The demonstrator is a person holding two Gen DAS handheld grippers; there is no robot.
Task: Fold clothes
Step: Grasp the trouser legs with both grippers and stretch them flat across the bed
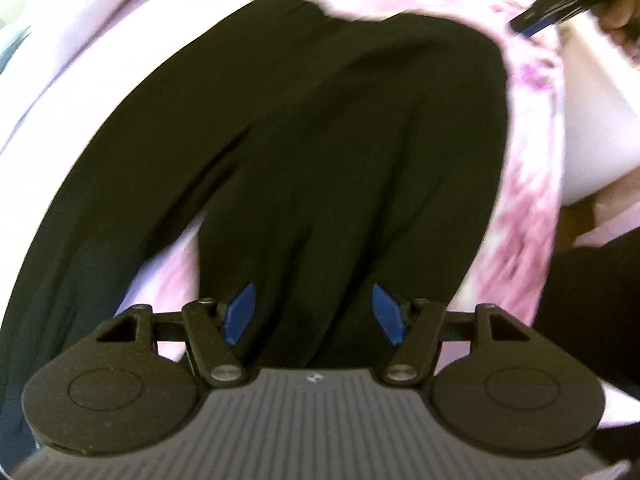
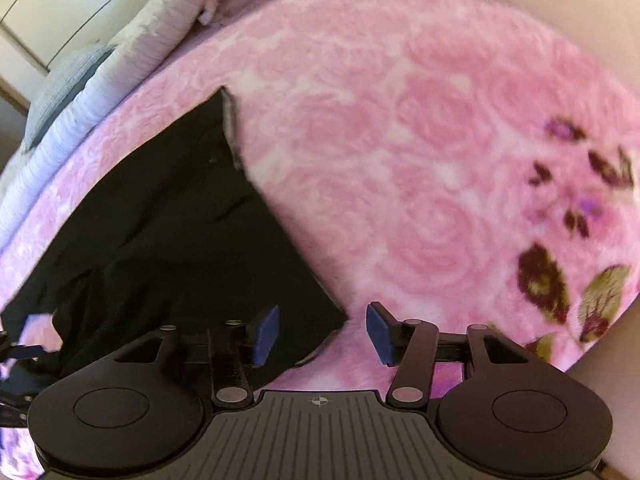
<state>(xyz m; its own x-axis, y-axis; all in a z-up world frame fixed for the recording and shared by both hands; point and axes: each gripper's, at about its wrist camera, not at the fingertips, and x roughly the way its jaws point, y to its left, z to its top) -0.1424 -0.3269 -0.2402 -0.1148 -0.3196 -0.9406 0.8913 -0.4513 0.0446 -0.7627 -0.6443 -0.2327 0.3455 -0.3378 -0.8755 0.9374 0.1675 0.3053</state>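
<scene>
Both of my grippers, left gripper (image 1: 314, 312) and right gripper (image 2: 322, 334), stand released and empty above the black garment (image 1: 304, 152) spread on the pink bed blanket (image 2: 420, 140); I judge each should pinch one edge squarely before folding.

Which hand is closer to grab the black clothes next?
Probably the left. The left gripper hangs open right over the black garment, cloth showing between its fingers. The right gripper, also open, sits at the garment's corner, mostly over the pink blanket.
</scene>
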